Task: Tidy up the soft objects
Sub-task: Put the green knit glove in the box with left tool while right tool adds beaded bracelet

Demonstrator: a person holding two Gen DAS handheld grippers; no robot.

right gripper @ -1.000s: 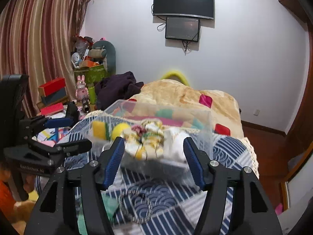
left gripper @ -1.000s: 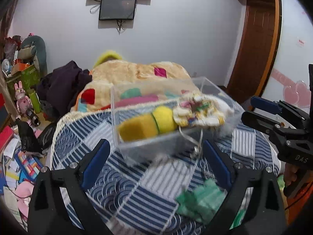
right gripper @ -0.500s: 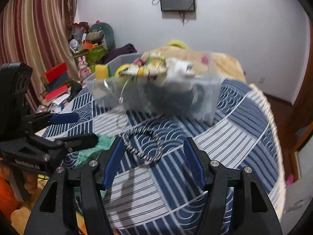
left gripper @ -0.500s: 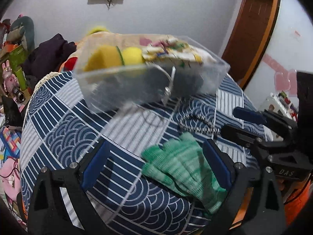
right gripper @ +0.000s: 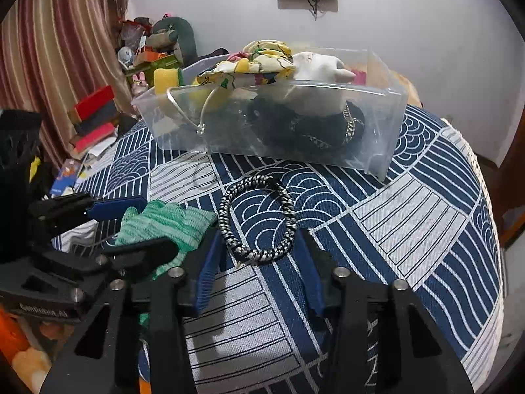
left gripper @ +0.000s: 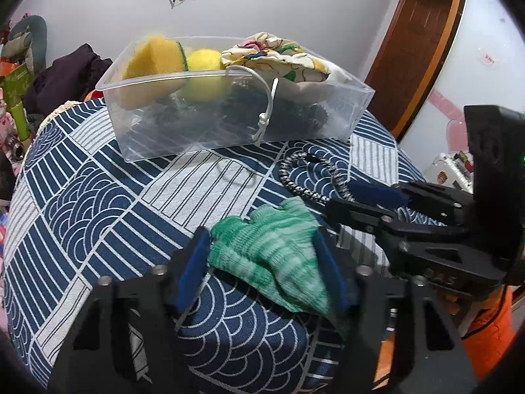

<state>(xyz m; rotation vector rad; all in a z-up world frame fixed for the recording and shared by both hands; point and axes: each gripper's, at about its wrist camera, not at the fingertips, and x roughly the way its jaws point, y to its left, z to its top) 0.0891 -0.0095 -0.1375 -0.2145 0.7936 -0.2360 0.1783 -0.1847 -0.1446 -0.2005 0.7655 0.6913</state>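
Observation:
A green knit glove [left gripper: 272, 256] lies on the blue patterned tablecloth [left gripper: 98, 203]. My left gripper [left gripper: 262, 246] is open with its fingers on either side of the glove; it also shows in the right wrist view [right gripper: 131, 226]. A black-and-white braided ring [right gripper: 257, 218] lies beside the glove. My right gripper [right gripper: 257, 249] is open with its fingers around the ring's near edge. A clear plastic bin [left gripper: 229, 115] behind them holds yellow sponges [left gripper: 157, 59], a patterned drawstring pouch [left gripper: 279, 55] and dark soft items.
The round table's edge drops off at the left and near side. Toys, books and boxes [right gripper: 95, 121] clutter the floor at the left. A wooden door [left gripper: 416, 42] stands at the right.
Both grippers have lowered and moved forward to the table. The left one now straddles the glove and the right one straddles the braided ring. Both look narrower than before.

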